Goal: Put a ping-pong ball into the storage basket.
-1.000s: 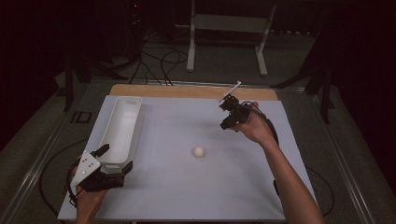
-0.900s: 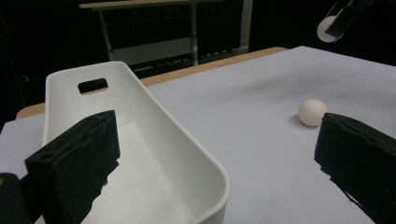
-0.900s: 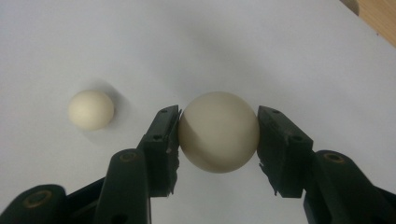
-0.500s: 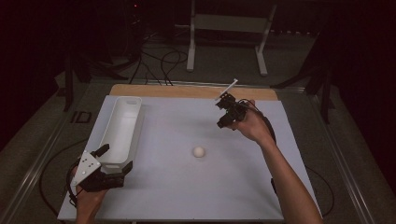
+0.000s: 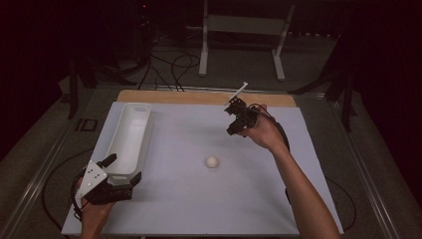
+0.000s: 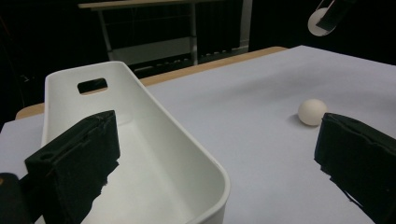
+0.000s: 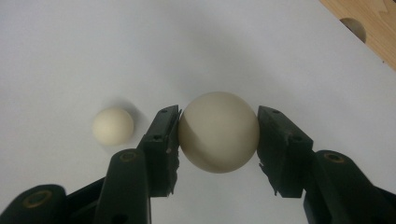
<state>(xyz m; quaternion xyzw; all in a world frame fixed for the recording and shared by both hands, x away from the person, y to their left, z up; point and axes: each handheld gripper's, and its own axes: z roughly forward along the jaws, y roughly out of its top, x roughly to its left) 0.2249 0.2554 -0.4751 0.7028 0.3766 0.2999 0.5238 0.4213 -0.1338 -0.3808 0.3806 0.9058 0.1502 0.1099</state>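
The right tongs [image 7: 218, 135] grip a ball [image 7: 218, 132] and have drifted slightly up and back above the counter [image 5: 298, 199]. The left tongs [image 5: 119, 172] stay open astride the bin [image 5: 130, 134] rim. A second ball [image 5: 212, 162] lies mid-counter; likely the held one goes to the bin.

Left claw [image 5: 122, 172] sits low at the counter's near-left corner, gripped from below by the left hand [image 5: 94, 214]. Jaws spread wide apart, straddling the near end of the white bin [image 6: 140, 154], one jaw inside it and one outside; nothing between them is gripped.

Right forearm [image 5: 303, 194] reaches in from the near-right edge toward the far centre of the counter. Right hand [image 5: 263, 133] holds the right claw [image 7: 217, 135] raised above the surface, jaws closed on a cream ball [image 7: 218, 132], both pads touching its sides.
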